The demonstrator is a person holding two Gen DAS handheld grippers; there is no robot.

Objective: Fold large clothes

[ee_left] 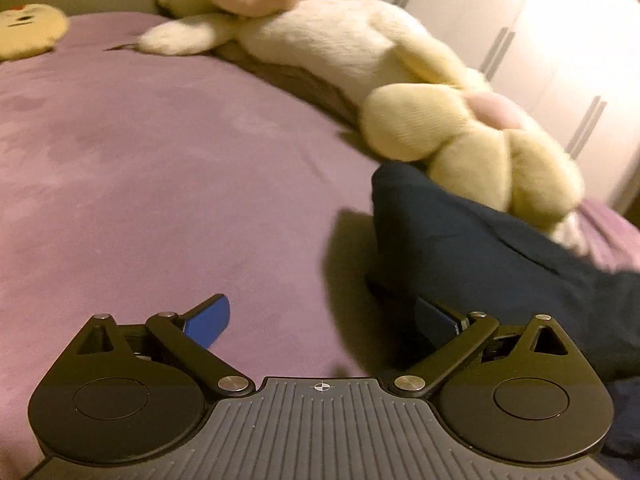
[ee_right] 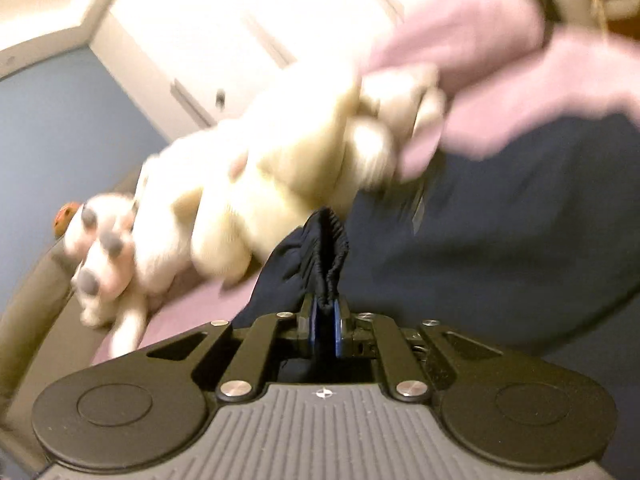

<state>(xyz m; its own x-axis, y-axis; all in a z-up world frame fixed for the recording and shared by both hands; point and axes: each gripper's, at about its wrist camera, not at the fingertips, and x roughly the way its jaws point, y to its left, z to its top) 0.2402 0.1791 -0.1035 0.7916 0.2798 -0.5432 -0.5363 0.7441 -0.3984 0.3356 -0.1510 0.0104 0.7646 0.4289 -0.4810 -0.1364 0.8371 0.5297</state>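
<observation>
A dark navy garment (ee_left: 480,248) lies on the purple bedspread (ee_left: 160,160) at the right of the left wrist view. My left gripper (ee_left: 324,320) is open, its right finger against the garment's edge, its left finger (ee_left: 210,320) over bare bedspread. In the right wrist view my right gripper (ee_right: 325,320) is shut on a gathered elastic edge of the navy garment (ee_right: 500,220), which spreads to the right. The view is blurred.
A large cream plush toy (ee_left: 360,72) lies along the bed's far side, touching the garment; it also shows in the right wrist view (ee_right: 260,168). A yellow plush (ee_left: 28,32) sits at far left. White wardrobe doors (ee_left: 540,40) stand behind.
</observation>
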